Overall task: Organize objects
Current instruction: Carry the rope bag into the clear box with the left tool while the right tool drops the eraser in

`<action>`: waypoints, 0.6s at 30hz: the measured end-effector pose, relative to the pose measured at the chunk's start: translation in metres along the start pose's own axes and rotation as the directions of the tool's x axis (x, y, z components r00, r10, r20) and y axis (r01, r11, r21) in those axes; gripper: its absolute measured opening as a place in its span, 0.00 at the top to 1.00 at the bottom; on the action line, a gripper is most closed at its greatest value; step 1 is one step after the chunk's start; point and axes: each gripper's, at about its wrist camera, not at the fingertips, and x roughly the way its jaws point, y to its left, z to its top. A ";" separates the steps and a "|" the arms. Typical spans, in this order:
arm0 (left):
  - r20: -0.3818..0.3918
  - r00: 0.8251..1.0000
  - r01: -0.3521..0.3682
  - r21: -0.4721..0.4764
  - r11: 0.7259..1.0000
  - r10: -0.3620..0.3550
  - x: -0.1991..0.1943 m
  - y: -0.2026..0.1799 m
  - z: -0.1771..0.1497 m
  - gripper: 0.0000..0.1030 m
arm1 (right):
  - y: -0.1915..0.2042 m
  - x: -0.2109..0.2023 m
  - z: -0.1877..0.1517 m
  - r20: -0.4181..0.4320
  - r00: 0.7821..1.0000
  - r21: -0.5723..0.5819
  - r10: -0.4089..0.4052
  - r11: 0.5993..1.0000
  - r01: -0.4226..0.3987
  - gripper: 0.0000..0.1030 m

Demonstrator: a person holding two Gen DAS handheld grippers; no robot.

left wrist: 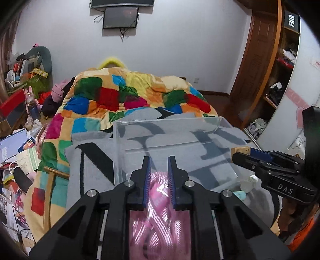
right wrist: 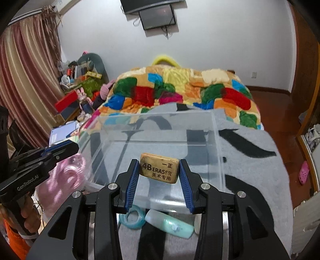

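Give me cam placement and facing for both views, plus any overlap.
Left wrist: sits on the left gripper, looks along its fingers over the clear box toward the bed; pink packet between the fingers; right gripper enters at right.
Right wrist: sits on the right gripper, looks the same way over the box; eraser clamped between its fingers; left gripper and the hand holding it show at left.
Shared: box, grey blanket, patchwork quilt, wall screen.
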 end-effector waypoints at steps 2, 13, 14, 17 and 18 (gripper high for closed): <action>0.003 1.000 0.007 -0.001 1.000 -0.007 0.002 0.001 -0.001 0.84 | -0.001 0.007 0.000 -0.017 1.000 0.004 0.007 1.000 -0.007 0.64; -0.018 1.000 -0.023 0.051 0.998 0.024 0.024 -0.012 0.015 0.84 | 0.013 0.028 0.003 -0.088 0.996 -0.069 0.020 0.997 -0.026 0.64; -0.016 1.000 -0.022 0.054 0.998 0.023 0.026 -0.013 0.017 0.84 | 0.013 0.028 0.003 -0.089 0.996 -0.072 0.021 0.997 -0.027 0.63; -0.016 1.000 -0.011 0.060 0.998 0.012 0.032 -0.017 0.025 0.84 | 0.013 0.029 0.001 -0.096 0.995 -0.080 0.017 0.996 -0.025 0.63; -0.013 1.000 -0.008 0.060 0.998 0.009 0.032 -0.018 0.026 0.84 | 0.012 0.030 0.001 -0.102 0.995 -0.082 0.018 0.996 -0.026 0.63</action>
